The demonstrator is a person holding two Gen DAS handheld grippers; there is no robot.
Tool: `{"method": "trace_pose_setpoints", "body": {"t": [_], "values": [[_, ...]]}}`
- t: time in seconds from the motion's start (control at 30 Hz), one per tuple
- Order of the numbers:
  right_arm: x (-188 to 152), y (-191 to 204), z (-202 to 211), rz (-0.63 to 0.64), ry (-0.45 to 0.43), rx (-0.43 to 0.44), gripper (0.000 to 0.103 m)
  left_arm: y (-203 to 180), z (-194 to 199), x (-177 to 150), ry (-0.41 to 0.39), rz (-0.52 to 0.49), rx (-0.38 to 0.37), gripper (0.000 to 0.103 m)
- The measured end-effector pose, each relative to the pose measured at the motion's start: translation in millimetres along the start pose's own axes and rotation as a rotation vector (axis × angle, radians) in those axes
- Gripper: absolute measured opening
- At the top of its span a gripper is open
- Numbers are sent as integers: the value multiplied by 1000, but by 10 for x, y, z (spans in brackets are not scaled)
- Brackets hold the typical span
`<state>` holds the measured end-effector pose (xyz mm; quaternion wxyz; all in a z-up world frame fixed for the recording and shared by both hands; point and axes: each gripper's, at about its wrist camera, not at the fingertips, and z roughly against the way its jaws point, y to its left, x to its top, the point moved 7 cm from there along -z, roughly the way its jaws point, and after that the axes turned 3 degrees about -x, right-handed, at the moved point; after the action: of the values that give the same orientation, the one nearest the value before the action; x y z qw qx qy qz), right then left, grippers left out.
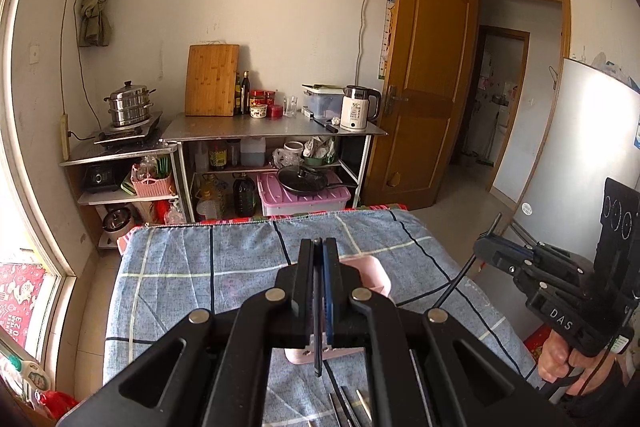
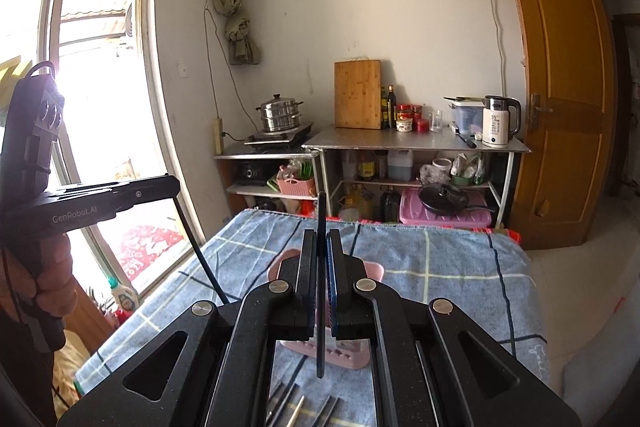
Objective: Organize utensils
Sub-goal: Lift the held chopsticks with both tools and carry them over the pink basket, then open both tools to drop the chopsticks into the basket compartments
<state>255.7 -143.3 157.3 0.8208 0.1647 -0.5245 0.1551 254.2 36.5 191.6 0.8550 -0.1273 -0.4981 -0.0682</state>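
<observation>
My left gripper (image 1: pixel 319 247) is shut on a black chopstick (image 1: pixel 317 351) that hangs down between its fingers. My right gripper (image 2: pixel 322 239) is shut on another black chopstick (image 2: pixel 321 307) that stands nearly upright. Both are held above a pink utensil holder (image 1: pixel 374 277) lying on the blue checked cloth (image 1: pixel 192 291); the holder also shows in the right wrist view (image 2: pixel 348 357), mostly hidden by the fingers. Several loose chopsticks (image 1: pixel 348 407) lie on the cloth near its front edge, also seen in the right wrist view (image 2: pixel 296 409). The right gripper (image 1: pixel 492 231) appears at the right of the left wrist view, the left gripper (image 2: pixel 176 187) at the left of the right wrist view.
A steel kitchen table (image 1: pixel 276 131) with a cutting board (image 1: pixel 211 79), jars and a kettle (image 1: pixel 358 107) stands against the far wall. A steamer pot (image 1: pixel 129 103) sits on a low shelf. A wooden door (image 1: pixel 424 79) is open at the right, a window (image 2: pixel 96 87) at the left.
</observation>
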Motion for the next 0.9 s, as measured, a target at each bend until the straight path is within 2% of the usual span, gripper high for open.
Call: {"method": "trace_pose_setpoints", "body": {"t": [0.27, 0.43, 0.9], "values": [[299, 1, -257, -50, -40, 29, 4, 76, -190, 298, -25, 26, 9, 5], [347, 67, -441, -54, -42, 43, 4, 123, -358, 317, -27, 35, 0, 5], [-295, -87, -1112, -78, 135, 28, 4, 286, -957, -222, 107, 75, -10, 5]]}}
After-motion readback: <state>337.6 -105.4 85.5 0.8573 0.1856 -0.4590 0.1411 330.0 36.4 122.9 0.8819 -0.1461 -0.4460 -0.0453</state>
